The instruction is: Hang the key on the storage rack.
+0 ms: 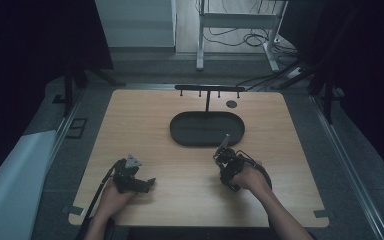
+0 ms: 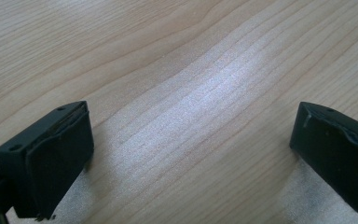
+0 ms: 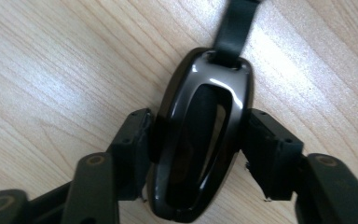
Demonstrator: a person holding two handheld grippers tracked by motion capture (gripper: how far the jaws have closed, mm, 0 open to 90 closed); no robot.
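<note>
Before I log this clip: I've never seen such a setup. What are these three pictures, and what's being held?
No robot here: a person sits at a wooden table with a hand-held two-jaw tool in each hand. The high view looks down from above the person's side. The other two come from cameras riding on each tool, looking along its jaws.

On the table lies a dark oval tray, with a black T-shaped rack with small hooks behind it.

The left tool is open over bare wood. The right tool is clamped on a glossy dark oval key fob with a black strap, near the tray's front edge.
</note>
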